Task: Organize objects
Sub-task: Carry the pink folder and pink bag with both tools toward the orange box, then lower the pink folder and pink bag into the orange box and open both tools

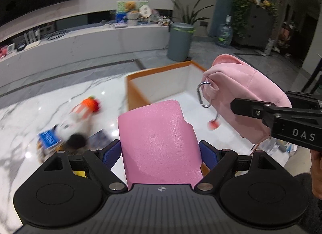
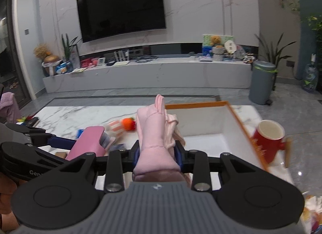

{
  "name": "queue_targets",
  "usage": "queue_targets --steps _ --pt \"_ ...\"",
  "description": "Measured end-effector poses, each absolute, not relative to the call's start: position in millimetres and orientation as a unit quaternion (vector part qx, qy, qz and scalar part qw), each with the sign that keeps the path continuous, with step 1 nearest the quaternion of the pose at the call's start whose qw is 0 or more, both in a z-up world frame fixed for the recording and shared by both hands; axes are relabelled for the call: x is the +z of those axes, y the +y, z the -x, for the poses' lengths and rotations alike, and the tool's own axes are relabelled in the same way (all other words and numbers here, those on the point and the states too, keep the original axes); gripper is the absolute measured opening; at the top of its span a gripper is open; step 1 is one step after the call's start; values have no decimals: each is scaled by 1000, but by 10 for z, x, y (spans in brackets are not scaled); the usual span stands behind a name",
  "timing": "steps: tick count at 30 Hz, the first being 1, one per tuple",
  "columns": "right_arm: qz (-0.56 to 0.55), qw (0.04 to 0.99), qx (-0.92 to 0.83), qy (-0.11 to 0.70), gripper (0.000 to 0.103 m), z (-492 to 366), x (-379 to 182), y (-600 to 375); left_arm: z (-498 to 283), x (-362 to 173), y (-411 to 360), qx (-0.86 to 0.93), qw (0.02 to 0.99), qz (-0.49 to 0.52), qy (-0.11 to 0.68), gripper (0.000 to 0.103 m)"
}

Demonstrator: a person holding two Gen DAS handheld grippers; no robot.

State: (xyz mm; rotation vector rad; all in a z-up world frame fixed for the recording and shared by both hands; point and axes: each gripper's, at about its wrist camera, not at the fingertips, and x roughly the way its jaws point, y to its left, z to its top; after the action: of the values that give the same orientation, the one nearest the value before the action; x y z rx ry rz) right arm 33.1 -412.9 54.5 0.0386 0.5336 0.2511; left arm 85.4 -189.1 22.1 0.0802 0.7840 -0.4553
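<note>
My left gripper (image 1: 160, 152) is shut on a flat pink case (image 1: 159, 141), held above the near edge of the orange-rimmed white box (image 1: 161, 69). My right gripper (image 2: 159, 154) is shut on a soft pink fabric pouch (image 2: 153, 131). In the left wrist view the pouch (image 1: 241, 97) hangs over the box, with a silver carabiner (image 1: 204, 95) and a small red charm dangling from it. In the right wrist view the pink case (image 2: 88, 143) and the left gripper sit at left, and the box (image 2: 237, 117) lies ahead.
A plush toy with an orange top (image 1: 84, 113) and blue booklets (image 1: 48, 138) lie on the white marble table (image 1: 30, 113) left of the box. A red mug (image 2: 268, 140) stands right of the box. A grey bin (image 2: 261, 81) and a TV console stand beyond.
</note>
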Motion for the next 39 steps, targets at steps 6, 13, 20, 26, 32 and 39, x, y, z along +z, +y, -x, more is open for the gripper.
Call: queue_targets --steps 6,13,20,26,32,39 --pt "-3 962 94 258 35 -458 589 -4511 -1028 151 -2425 -255 888 -64 376 96" --pt "31 951 89 295 35 -664 355 -4771 -1233 -35 -2844 -281 863 -114 404 96" --pt "31 941 86 326 35 -849 93 -4939 -1391 -214 -3107 -284 839 -179 427 96" --pt "35 928 97 358 35 -1014 -46 -4918 -1415 -395 -3264 -277 824 -228 439 96" --pt "40 916 105 385 35 -1116 -155 -4911 -1473 -537 -3397 -286 801 -251 463 96" --pt "47 904 110 411 36 -1170 -274 -4874 -1507 -655 -3437 -280 786 -281 474 96"
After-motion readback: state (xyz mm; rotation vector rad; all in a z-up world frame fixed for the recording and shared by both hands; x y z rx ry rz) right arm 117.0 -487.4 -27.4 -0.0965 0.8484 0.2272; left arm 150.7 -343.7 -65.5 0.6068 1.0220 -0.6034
